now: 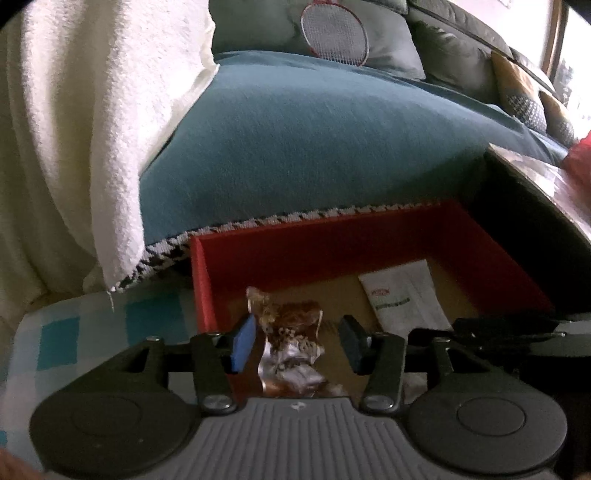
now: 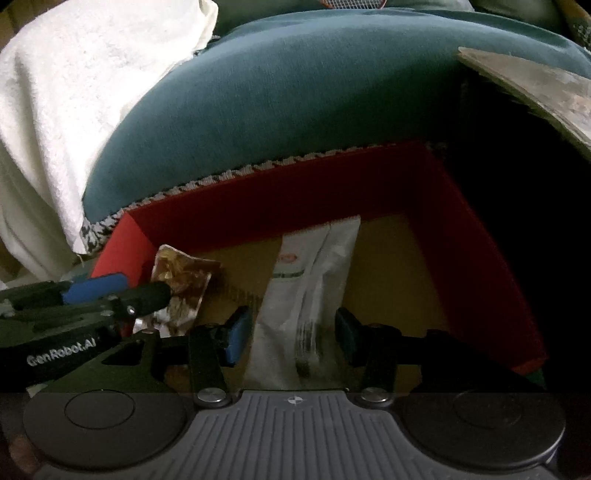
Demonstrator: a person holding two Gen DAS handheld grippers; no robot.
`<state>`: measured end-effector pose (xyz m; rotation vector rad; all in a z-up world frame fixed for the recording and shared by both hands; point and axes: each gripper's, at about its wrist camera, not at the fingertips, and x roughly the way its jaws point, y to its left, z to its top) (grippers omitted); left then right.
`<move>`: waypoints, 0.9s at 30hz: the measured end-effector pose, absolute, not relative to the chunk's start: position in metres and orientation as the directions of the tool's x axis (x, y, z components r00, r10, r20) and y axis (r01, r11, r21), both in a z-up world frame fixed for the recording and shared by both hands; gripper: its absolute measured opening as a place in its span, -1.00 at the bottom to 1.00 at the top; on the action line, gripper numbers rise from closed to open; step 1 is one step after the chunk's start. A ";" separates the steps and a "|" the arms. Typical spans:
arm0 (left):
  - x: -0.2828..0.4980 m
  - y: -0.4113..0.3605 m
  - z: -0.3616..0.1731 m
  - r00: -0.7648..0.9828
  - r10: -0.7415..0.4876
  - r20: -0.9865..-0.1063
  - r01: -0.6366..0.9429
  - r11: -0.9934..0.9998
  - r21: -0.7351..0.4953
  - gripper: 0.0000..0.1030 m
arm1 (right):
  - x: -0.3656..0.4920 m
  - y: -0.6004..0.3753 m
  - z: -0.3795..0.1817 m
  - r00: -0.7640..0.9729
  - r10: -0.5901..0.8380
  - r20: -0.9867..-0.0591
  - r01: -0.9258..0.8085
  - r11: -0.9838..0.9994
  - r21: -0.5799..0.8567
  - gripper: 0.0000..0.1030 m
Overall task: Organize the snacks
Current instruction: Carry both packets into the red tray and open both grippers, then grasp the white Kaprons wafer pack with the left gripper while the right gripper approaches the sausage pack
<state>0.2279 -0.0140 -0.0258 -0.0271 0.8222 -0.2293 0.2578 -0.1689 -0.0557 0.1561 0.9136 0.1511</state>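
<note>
A red box (image 1: pixel 332 240) with a brown cardboard floor stands in front of a teal cushion; it also shows in the right wrist view (image 2: pixel 280 199). My left gripper (image 1: pixel 297 345) is open over the box's left part, with a brown clear-wrapped snack (image 1: pixel 291 332) lying between its fingers. The snack (image 2: pixel 184 280) and the left gripper (image 2: pixel 118 291) also show in the right wrist view. My right gripper (image 2: pixel 291 338) is open over a white snack packet (image 2: pixel 306 295) on the box floor. The packet (image 1: pixel 402 299) shows at the right in the left wrist view.
A teal cushion (image 1: pixel 314 140) with a houndstooth trim lies behind the box. A white towel (image 1: pixel 92 129) hangs at the left. A chequered cloth (image 1: pixel 92 332) lies left of the box. A board edge (image 2: pixel 535 92) juts in at the right. A badminton racket (image 1: pixel 334 33) rests at the back.
</note>
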 end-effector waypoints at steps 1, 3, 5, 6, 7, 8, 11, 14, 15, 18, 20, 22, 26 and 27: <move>0.228 -0.014 -0.025 0.658 -0.213 -0.722 0.192 0.975 -0.114 -0.13 | 0.258 -0.169 -0.056 0.603 0.196 -0.774 -0.064 0.978 0.197 0.16; 0.227 -0.013 -0.023 0.660 -0.214 -0.721 0.190 0.975 -0.115 -0.13 | 0.258 -0.170 -0.056 0.605 0.195 -0.772 -0.061 0.978 0.199 0.15; 0.226 -0.012 -0.021 0.661 -0.217 -0.718 0.193 0.974 -0.117 -0.13 | 0.257 -0.170 -0.054 0.609 0.193 -0.769 -0.056 0.978 0.200 0.16; 0.224 -0.012 -0.019 0.662 -0.220 -0.716 0.196 0.974 -0.117 -0.13 | 0.256 -0.171 -0.053 0.613 0.193 -0.766 -0.056 0.978 0.202 0.16; 0.222 -0.011 -0.017 0.665 -0.221 -0.714 0.198 0.973 -0.117 -0.13 | 0.254 -0.171 -0.051 0.619 0.192 -0.762 -0.055 0.978 0.202 0.16; 0.220 -0.009 -0.015 0.666 -0.223 -0.711 0.201 0.973 -0.118 -0.13 | 0.252 -0.171 -0.048 0.624 0.190 -0.758 -0.056 0.978 0.199 0.16; 0.211 -0.003 -0.005 0.668 -0.238 -0.705 0.213 0.969 -0.125 -0.13 | 0.246 -0.172 -0.038 0.643 0.197 -0.740 -0.059 0.976 0.208 0.16; 0.195 0.006 0.007 0.674 -0.251 -0.695 0.231 0.965 -0.125 -0.12 | 0.235 -0.171 -0.026 0.662 0.212 -0.719 -0.071 0.973 0.222 0.20; 0.188 0.011 0.010 0.674 -0.255 -0.693 0.234 0.964 -0.126 -0.10 | 0.232 -0.170 -0.022 0.666 0.216 -0.714 -0.078 0.972 0.222 0.24; 0.168 0.026 0.014 0.663 -0.269 -0.699 0.229 0.961 -0.152 -0.02 | 0.218 -0.167 -0.010 0.675 0.233 -0.700 -0.104 0.969 0.222 0.24; 0.151 0.040 0.013 0.649 -0.277 -0.709 0.205 0.961 -0.188 0.03 | 0.207 -0.165 -0.004 0.676 0.235 -0.698 -0.121 0.970 0.209 0.24; 0.136 0.052 0.006 0.623 -0.284 -0.728 0.174 0.959 -0.225 0.04 | 0.195 -0.160 0.002 0.676 0.243 -0.696 -0.141 0.969 0.202 0.25; 0.118 0.060 -0.017 0.556 -0.292 -0.778 0.108 0.954 -0.281 0.05 | 0.167 -0.155 0.005 0.663 0.256 -0.703 -0.152 0.966 0.209 0.28; 0.117 0.058 -0.022 0.539 -0.294 -0.790 0.098 0.953 -0.287 0.04 | 0.161 -0.154 0.004 0.658 0.258 -0.708 -0.153 0.966 0.210 0.28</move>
